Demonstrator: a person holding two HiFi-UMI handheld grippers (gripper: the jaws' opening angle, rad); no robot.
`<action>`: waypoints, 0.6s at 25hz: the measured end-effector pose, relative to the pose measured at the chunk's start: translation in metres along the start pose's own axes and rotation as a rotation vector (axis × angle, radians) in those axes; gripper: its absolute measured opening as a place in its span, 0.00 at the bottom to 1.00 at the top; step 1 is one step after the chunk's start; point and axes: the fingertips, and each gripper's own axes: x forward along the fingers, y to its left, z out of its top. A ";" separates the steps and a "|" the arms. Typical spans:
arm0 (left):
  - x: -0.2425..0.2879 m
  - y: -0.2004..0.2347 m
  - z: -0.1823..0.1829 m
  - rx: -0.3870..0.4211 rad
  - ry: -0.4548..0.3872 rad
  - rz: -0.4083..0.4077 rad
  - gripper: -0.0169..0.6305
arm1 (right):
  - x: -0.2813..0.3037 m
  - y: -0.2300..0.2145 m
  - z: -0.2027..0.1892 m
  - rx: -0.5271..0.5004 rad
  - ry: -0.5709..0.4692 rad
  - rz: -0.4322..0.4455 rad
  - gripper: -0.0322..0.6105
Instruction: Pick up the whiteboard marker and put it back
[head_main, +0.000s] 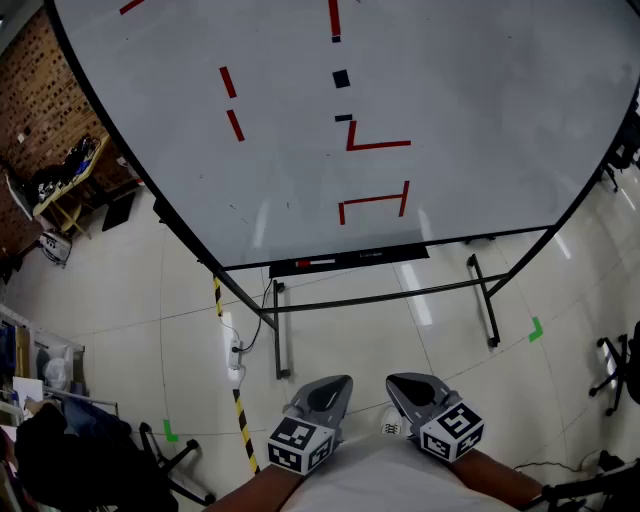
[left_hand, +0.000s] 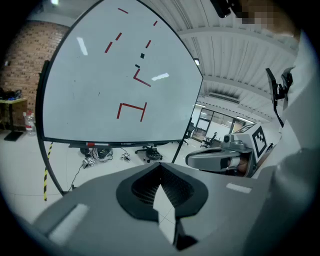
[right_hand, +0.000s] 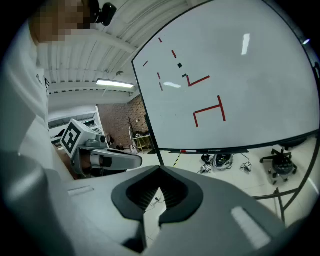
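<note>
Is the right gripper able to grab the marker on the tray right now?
Probably not yet: the right gripper is held close to the person, well apart from the marker on the tray. Nothing blocks the way.

Whiteboard (head_main: 470, 120) white w/ red strokes, black squares. Marker (head_main: 316, 263) white, red end. Tray (head_main: 390, 253) black. Floor (head_main: 400, 330) pale tile; hazard tape (head_main: 243, 425) yellow/black stripes. L tongs (head_main: 345, 379), R tongs (head_main: 392, 381) grey; cubes (head_main: 300, 443) b/w squares.

I log bright, even indoor light; ceiling strip (right_hand: 115, 83) glints off whiteboard (head_main: 450, 80); fisheye bends edges, corners vignette black.
</note>
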 end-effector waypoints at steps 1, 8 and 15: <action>0.002 -0.001 0.000 -0.002 0.000 0.005 0.05 | -0.002 -0.002 -0.001 0.004 0.001 0.003 0.05; 0.013 -0.016 0.004 -0.012 -0.011 0.045 0.05 | -0.016 -0.018 -0.003 0.007 0.007 0.041 0.05; 0.030 -0.035 0.004 -0.025 -0.030 0.106 0.05 | -0.032 -0.043 0.001 -0.007 0.009 0.100 0.05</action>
